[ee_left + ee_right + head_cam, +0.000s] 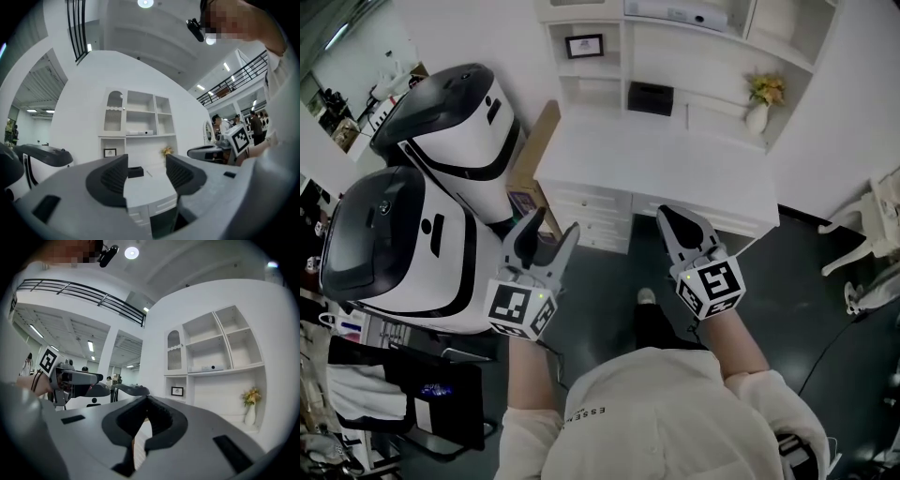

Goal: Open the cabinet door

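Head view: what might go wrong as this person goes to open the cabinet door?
1. The arched cabinet door sits high in the shelving behind the desk; a long reach could tip the flower vase or brush the black box.
2. The right gripper is shut, so it likely cannot take a handle; the left gripper is open.
3. A big white machine stands close beside the left gripper; a swing could bump it.
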A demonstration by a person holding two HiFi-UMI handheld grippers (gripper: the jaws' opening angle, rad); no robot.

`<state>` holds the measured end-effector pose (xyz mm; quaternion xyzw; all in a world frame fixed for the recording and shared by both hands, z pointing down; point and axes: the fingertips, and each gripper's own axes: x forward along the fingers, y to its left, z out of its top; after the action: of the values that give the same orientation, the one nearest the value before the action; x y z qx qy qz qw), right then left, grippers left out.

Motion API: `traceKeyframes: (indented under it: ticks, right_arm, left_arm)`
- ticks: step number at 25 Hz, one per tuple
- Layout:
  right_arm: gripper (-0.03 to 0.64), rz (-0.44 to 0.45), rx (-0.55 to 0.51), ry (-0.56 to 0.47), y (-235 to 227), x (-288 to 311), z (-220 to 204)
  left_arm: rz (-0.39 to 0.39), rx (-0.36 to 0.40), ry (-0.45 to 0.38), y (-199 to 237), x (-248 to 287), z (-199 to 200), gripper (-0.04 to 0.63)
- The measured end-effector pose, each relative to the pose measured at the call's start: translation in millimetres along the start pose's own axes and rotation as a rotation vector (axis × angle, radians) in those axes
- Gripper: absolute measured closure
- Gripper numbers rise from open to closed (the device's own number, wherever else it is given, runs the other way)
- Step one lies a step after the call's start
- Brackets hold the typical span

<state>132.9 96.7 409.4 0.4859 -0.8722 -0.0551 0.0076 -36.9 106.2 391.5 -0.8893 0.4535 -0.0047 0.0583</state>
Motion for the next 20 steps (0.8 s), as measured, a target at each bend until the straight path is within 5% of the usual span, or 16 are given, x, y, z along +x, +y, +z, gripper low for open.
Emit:
traceKeyframes:
  ticks: [13,20]
  right_arm:
    - [0.603,0.096,-0.023,-0.036,-152.9,179.5,8.7]
    - [0.603,0.088,-0.052,-0.067,-227.1,242.4,20.0]
  left_arm:
    - [0.128,0.049,-0.021,92.6,190.2,15.2,0.357]
    - [0.108,0.066,-0.034,126.0,291.2,23.3,0.357]
